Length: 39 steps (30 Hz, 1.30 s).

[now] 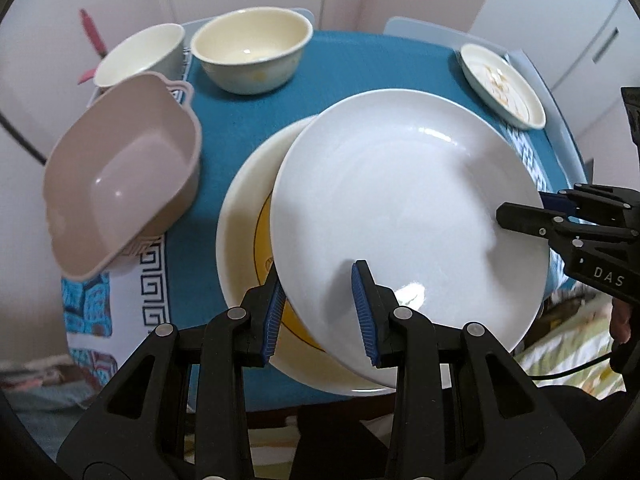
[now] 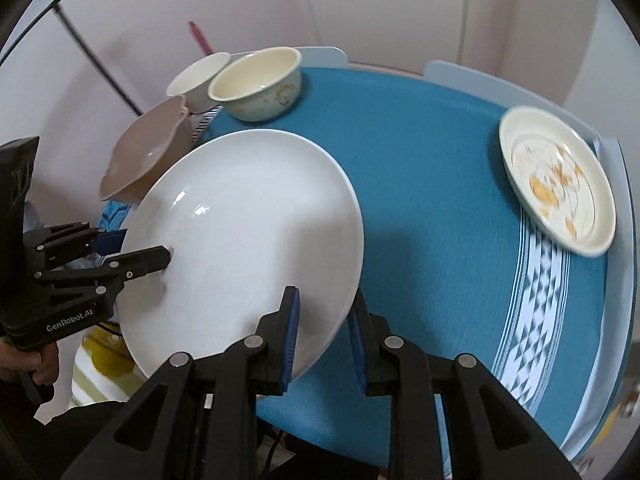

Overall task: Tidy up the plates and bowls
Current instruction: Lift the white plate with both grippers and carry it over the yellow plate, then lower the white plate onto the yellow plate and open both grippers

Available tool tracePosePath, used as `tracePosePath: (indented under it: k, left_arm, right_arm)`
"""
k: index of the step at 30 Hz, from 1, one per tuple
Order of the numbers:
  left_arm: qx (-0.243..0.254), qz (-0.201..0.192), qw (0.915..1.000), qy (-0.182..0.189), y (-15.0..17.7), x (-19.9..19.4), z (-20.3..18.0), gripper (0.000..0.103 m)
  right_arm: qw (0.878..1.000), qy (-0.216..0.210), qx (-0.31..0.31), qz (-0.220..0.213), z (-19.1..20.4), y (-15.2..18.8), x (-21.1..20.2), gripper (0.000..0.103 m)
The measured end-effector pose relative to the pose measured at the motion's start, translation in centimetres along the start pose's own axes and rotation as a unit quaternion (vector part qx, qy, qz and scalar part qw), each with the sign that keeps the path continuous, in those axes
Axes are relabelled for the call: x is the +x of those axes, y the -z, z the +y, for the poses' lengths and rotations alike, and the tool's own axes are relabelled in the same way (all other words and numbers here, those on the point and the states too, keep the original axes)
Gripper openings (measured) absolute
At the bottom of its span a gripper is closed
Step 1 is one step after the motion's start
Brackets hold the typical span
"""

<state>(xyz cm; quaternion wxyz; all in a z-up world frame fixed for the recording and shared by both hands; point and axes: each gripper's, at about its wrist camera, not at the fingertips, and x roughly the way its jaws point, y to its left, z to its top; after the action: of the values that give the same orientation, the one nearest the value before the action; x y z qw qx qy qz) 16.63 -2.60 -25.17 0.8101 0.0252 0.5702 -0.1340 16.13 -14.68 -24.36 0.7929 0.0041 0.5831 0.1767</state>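
A large white plate is held tilted above a cream plate with a yellow ring on the blue tablecloth. My left gripper is shut on the white plate's near rim. My right gripper is shut on its other rim and shows at the right edge of the left wrist view. In the right wrist view the white plate fills the left centre, with the left gripper on its far edge. A cream bowl, a white bowl and a pink handled bowl stand at the left.
A small patterned plate lies at the table's right edge, also in the left wrist view. The round table has a blue cloth with white patterned borders. Pale chair backs and white doors stand behind it.
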Motion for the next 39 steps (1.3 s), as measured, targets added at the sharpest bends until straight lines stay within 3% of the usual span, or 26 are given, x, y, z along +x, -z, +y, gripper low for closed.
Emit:
tracePosePath:
  k: [12,18,24,32,39]
  left_arm:
    - [0.066,0.031,0.9973,0.002,-0.1,3.6,0.9,0.030]
    - [0.093,0.027,0.9952,-0.015,-0.3,3.9,0.2,0.030]
    - [0.134,0.023,0.9886,-0.065,-0.2,4.0,-1.3,0.030]
    - [0.189,0.006,0.9719,-0.140,0.4,4.3,-3.0,0.030]
    - [0.201,-0.002,0.9661,-0.161,0.5,4.1,-2.8,0.030]
  right_arm:
    - [0.997,0.053,0.053,-0.011,1.6,1.0,1.0,0.022]
    - [0.996,0.063,0.066,-0.013,1.8,1.7,1.0,0.022]
    - [0.995,0.068,0.071,-0.012,2.0,1.7,1.4,0.022]
    - [0.995,0.086,0.058,-0.008,2.7,1.6,1.9,0.022]
    - [0.993,0.102,0.058,-0.004,3.4,1.3,2.3,0.022]
